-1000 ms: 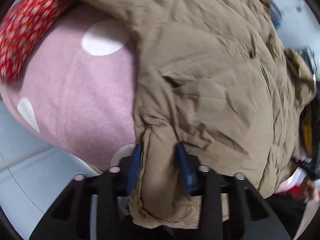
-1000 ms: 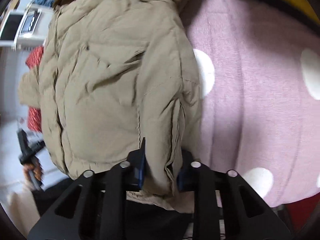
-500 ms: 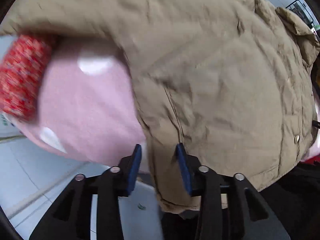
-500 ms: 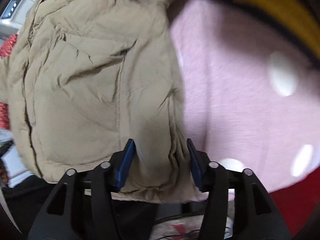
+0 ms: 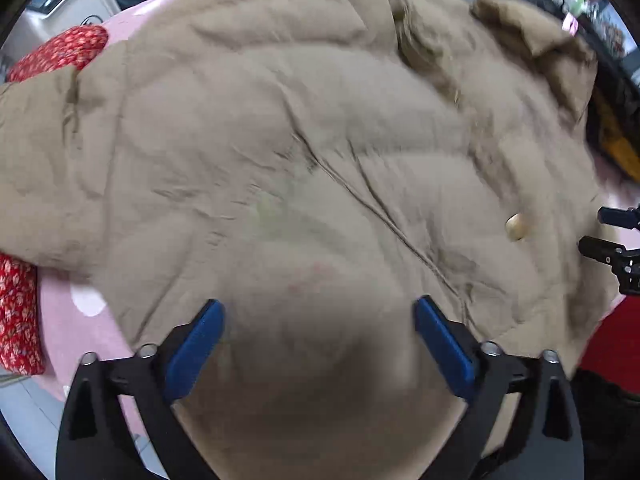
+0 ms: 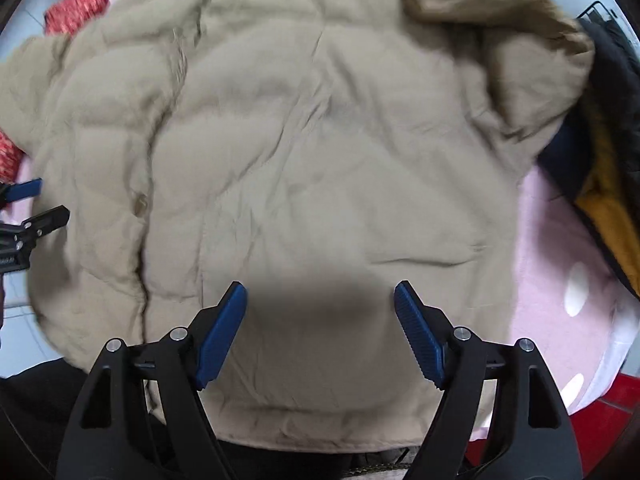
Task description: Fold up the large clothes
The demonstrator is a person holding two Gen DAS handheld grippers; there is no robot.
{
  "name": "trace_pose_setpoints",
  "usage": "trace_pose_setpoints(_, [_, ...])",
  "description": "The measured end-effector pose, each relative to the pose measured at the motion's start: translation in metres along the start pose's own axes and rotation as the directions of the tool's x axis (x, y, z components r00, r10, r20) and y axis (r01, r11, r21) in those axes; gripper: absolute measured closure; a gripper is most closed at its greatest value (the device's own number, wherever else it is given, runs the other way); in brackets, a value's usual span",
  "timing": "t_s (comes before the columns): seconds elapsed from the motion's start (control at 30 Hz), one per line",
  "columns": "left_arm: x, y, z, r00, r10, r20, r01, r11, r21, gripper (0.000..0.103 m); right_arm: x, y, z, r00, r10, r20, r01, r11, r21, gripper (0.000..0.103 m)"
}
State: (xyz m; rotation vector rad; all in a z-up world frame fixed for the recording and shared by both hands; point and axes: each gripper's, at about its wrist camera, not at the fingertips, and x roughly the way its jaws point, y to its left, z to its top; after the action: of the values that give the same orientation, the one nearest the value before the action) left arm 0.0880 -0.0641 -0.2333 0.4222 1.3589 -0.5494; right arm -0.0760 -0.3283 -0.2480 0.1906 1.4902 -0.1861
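Jaws of both grippers opening, empty, over one tan jacket (image 5: 280, 152).

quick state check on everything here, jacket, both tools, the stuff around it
tan jacket: spread over the pink dotted cover, released, collar rumpled
left tool: jaws opening, nothing gripped, above the jacket
right tool: jaws opening, nothing gripped, above the jacket
pink dotted cover: mostly covered by the jacket
red patterned fabric: bunched, partly under the jacket
dark yellow-lined garment: heaped beside the jacket

jacket (image 5: 280, 152) lies on blanket (image 5: 60, 320)
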Motion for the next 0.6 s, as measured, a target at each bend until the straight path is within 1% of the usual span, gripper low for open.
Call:
trace_pose_setpoints(0.03, [0.008, -0.002, -0.001, 1.000, 0.015, 0.003, -0.015, 1.000, 0.003, 0.005, 0.013, 0.004, 0.000, 1.000, -0.009, -0.030, 0.009, 1.000, 0.000, 0.022])
trace_pose_setpoints(0.07, [0.014, -0.004, -0.001, 1.000, 0.021, 0.009, -0.021, 1.000, 0.001, 0.005, 0.022, 0.006, -0.001, 0.999, -0.007, -0.037, 0.007, 1.000, 0.007, 0.020])
trace_pose_setpoints(0.17, [0.023, -0.009, -0.001, 0.999, 0.042, 0.024, -0.041, 0.999, -0.010, 0.005, 0.033, 0.008, -0.004, 1.000, -0.019, -0.017, 0.019, 1.000, 0.010, 0.012])
trace_pose_setpoints(0.2, [0.025, -0.011, 0.000, 0.998, 0.055, 0.022, -0.054, 0.998, -0.016, 0.005, 0.035, 0.007, -0.006, 1.000, -0.018, -0.020, 0.018, 1.000, 0.008, 0.008])
trace_pose_setpoints(0.23, [0.026, -0.012, 0.000, 0.998, 0.063, 0.020, -0.063, 0.998, -0.021, 0.005, 0.037, 0.008, -0.007, 1.000, -0.015, -0.023, 0.015, 1.000, 0.008, 0.006])
trace_pose_setpoints(0.3, [0.029, -0.018, 0.001, 0.996, 0.091, 0.021, -0.090, 0.995, -0.039, 0.005, 0.045, -0.004, -0.010, 0.999, 0.008, -0.033, -0.008, 1.000, 0.014, 0.006])
trace_pose_setpoints(0.37, [0.033, -0.025, 0.003, 0.993, 0.118, 0.022, -0.117, 0.992, -0.042, 0.005, 0.051, -0.005, -0.005, 0.999, 0.026, -0.035, -0.026, 1.000, 0.016, 0.006])
trace_pose_setpoints(0.47, [0.036, -0.034, 0.007, 0.989, 0.148, 0.012, -0.147, 0.988, -0.048, 0.005, 0.059, -0.013, -0.001, 0.998, 0.052, -0.022, -0.052, 0.999, 0.016, 0.004])
trace_pose_setpoints(0.57, [0.035, -0.038, 0.011, 0.986, 0.163, -0.026, -0.165, 0.984, -0.069, 0.005, 0.062, -0.015, -0.001, 0.999, 0.052, -0.002, -0.052, 0.999, 0.016, 0.004])
trace_pose_setpoints(0.6, [0.036, -0.040, 0.013, 0.985, 0.166, -0.042, -0.169, 0.982, -0.080, 0.005, 0.067, -0.020, -0.008, 0.999, 0.049, 0.006, -0.049, 0.999, 0.014, 0.004])
